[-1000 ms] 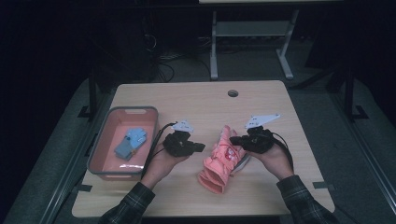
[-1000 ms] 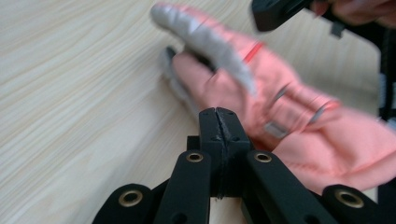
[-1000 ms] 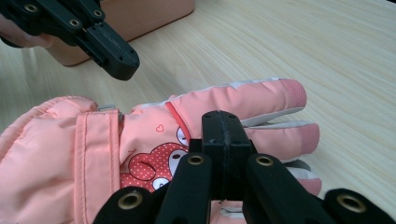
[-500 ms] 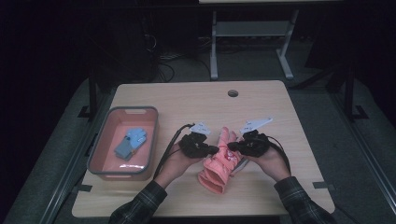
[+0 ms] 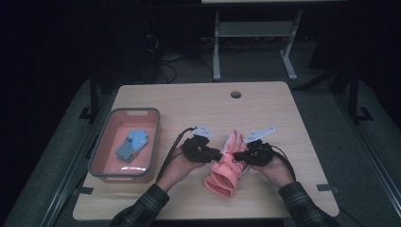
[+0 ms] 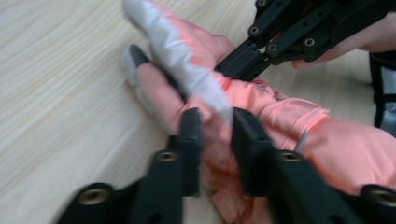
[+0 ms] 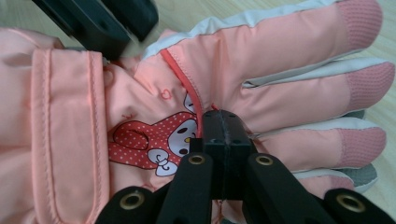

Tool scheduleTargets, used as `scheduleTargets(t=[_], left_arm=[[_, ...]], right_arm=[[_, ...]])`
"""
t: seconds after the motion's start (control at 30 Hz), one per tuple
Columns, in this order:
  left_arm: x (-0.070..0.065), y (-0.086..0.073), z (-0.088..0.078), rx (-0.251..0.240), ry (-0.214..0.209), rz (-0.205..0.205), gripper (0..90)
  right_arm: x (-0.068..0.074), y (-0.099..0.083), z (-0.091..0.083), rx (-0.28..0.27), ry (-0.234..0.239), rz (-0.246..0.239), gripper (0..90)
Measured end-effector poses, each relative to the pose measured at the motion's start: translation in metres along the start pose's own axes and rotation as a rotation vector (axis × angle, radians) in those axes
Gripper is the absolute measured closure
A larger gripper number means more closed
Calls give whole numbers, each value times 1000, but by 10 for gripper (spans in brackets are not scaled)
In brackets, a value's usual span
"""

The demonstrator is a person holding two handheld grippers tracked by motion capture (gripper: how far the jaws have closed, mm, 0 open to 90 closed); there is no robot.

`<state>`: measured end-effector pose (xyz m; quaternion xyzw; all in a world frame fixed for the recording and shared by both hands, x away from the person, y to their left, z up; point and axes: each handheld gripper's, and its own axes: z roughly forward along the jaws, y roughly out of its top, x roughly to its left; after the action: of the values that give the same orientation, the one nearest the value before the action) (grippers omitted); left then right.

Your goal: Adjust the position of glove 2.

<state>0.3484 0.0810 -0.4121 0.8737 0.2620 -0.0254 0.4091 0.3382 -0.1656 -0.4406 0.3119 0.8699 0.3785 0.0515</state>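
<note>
A pink winter glove (image 5: 226, 165) with a cartoon rabbit print lies flat at the middle front of the wooden table (image 5: 198, 104). My left gripper (image 5: 218, 153) is at the glove's left side. Its jaws have just been opening, and in the left gripper view (image 6: 215, 121) they stand a little apart with a grey-edged finger of the glove (image 6: 327, 140) between them. My right gripper (image 5: 236, 154) comes in from the right. In the right gripper view (image 7: 223, 121) its jaws are shut tight together, tips resting on the back of the glove (image 7: 280, 60) by the red seam.
A pink bin (image 5: 134, 111) with a grey rim stands at the table's left and holds a blue glove (image 5: 132, 144). A round cable hole (image 5: 236, 94) sits near the far edge. Cables trail from both grippers toward the person. Dark floor and a metal stand lie beyond the table.
Both hands have closed in on the pink glove. The left gripper slid right onto its left side, and the right gripper sank onto its back.
</note>
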Motion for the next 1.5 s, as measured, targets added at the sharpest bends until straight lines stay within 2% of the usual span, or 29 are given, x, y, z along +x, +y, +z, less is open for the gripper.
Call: scheduleTargets(t=[0.07,0.17,0.27,0.4,0.47,0.63,0.7,0.77,0.93,1.23,1.5], left_arm=[[5,-1,-2,-1,-17,-42,538],[8,3,-2,-23,-33,-75,386],[8,7,1,-40,-39,-77,323],[8,10,13,-10,-38,-81,244],[10,8,18,2,-50,-97,205],[15,1,33,30,-88,-115,155],[16,-1,38,38,-112,-139,141],[18,-3,42,46,-129,-141,127],[21,-6,58,64,-215,-186,124],[27,-9,66,76,-253,-218,124],[27,-11,67,62,-273,-229,127]], right_arm=[[0,0,0,0,0,-2,900],[1,0,1,2,-5,-1,900],[1,0,1,1,-10,-11,900],[3,0,1,4,-18,-16,900],[3,0,1,6,-18,-14,900],[3,-1,1,9,-20,-28,900],[3,-2,2,9,-21,-32,900],[3,-3,1,12,-21,-24,900],[1,-5,1,14,-13,-25,900],[0,-9,2,5,-9,-35,900],[1,-8,3,6,-13,-39,900]])
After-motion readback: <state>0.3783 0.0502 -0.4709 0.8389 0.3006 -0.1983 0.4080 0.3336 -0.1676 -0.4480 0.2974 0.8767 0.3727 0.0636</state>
